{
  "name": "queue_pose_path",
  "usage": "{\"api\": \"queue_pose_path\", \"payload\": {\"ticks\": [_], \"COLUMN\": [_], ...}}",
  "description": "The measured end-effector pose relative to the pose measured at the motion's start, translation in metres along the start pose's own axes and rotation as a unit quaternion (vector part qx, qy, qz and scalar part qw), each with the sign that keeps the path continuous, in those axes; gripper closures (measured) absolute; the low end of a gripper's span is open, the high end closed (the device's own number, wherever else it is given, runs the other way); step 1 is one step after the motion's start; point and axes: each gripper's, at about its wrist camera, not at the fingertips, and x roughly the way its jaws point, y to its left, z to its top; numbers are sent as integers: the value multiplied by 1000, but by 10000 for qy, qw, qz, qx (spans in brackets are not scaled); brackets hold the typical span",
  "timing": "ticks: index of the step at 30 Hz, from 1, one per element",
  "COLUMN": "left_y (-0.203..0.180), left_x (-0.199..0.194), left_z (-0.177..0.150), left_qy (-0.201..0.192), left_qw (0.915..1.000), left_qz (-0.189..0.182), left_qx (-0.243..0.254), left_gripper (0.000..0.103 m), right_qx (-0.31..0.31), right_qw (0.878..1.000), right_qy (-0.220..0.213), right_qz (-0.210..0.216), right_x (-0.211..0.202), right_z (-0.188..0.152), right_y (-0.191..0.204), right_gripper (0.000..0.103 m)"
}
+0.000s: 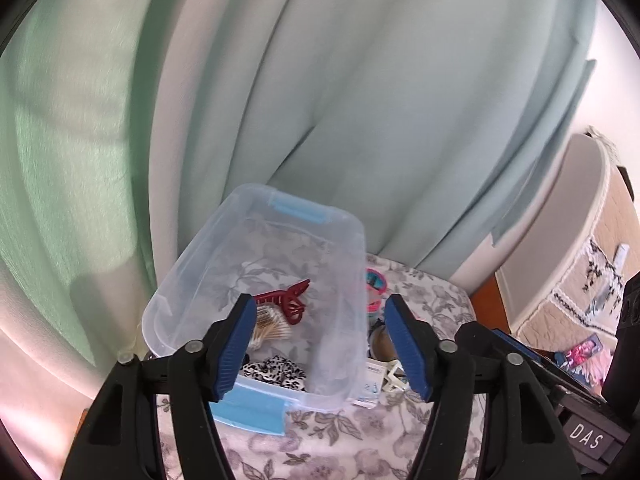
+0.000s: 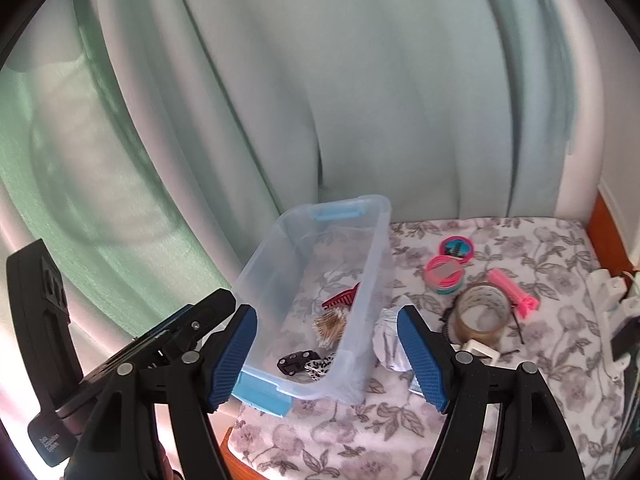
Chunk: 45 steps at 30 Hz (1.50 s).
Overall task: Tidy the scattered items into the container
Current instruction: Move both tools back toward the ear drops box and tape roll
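A clear plastic bin (image 1: 352, 248) with blue latches stands on the floral cloth. It holds a red claw clip (image 1: 286, 300), cotton swabs (image 1: 268, 326) and a leopard-print scrunchie (image 1: 276, 372). My left gripper (image 1: 320, 300) hovers open above the bin's near end, with nothing between its pads. My right gripper (image 2: 327, 312) is open too, above the bin's (image 2: 272, 280) right wall, and holds nothing. To the right of the bin lie a tape roll (image 2: 482, 314), a stack of hair ties (image 2: 444, 276), a round pink tin (image 2: 457, 247), a pink clip (image 2: 514, 290) and a crumpled white item (image 2: 386, 340).
A pale green curtain (image 2: 280, 100) hangs close behind the bin. The floral cloth (image 2: 360, 440) ends at an orange wooden edge (image 2: 604, 232) on the right. A white power strip (image 2: 612, 292) lies at the far right. The left gripper's black body (image 2: 180, 328) shows at the lower left.
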Motion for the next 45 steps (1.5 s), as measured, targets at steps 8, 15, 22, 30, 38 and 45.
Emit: {"api": "queue_pose_path", "payload": {"ticks": [8,15,22,30,38,45], "left_y": [-17,-34,-12,-30,-53,-66], "left_x": [-39,-14,71,111,137,159], "left_z": [8,7,6,0,-11,-17], "left_qy": [-50,-13,127,161,296,398], "left_qw": [9996,9991,9974,9964,9933,9915], "left_qz": [-70,-46,119,214,390,435], "left_qx": [270,431,703,804,1047,1159], "left_gripper": [33,27,27,15,12,12], "right_qx": [79,220,364,579,763,896], "right_qw": [9994,9980,9964,9942,9927,9906], "right_qy": [-258,-445,-507,-537,-454,-433], "right_qz": [-238,-386,-579,-726,-811,-934], "right_x": [-34,-53,-61,-64,-56,-47], "right_z": [-9,-16,-23,-25,-30,-36], "right_y": [-20,-41,-64,-97,-130,-158], "right_gripper": [23,16,15,6,0,0]}}
